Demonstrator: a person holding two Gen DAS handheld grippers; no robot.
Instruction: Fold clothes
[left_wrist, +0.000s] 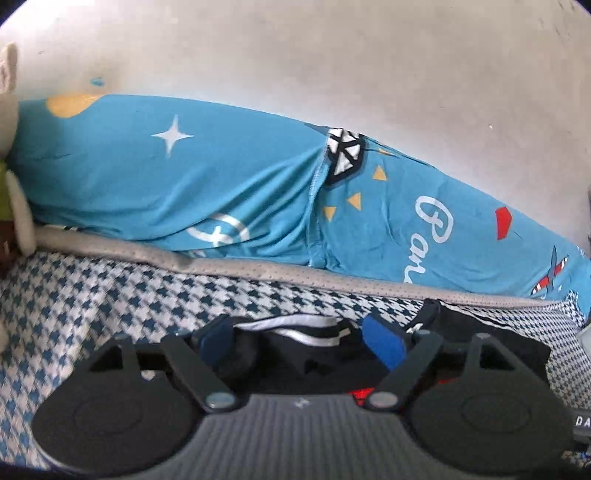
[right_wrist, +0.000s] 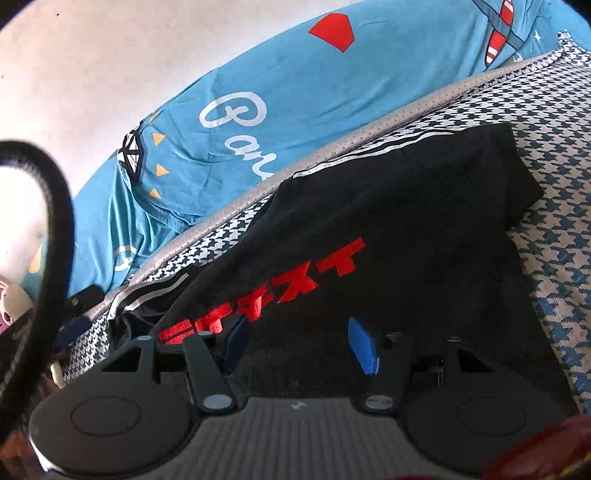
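Lying on a blue-and-white checked cover (right_wrist: 554, 229) is a black shirt (right_wrist: 424, 221) with red letters (right_wrist: 295, 280) and white stripes along one edge. The left gripper (left_wrist: 301, 341) has its blue pads spread wide over the shirt's bunched end, squeezing nothing. The right gripper (right_wrist: 299, 345) is over the shirt too, its pads apart with black cloth between them; I cannot tell if they pinch it. Behind is a blue pillow (left_wrist: 184, 177) with a white star.
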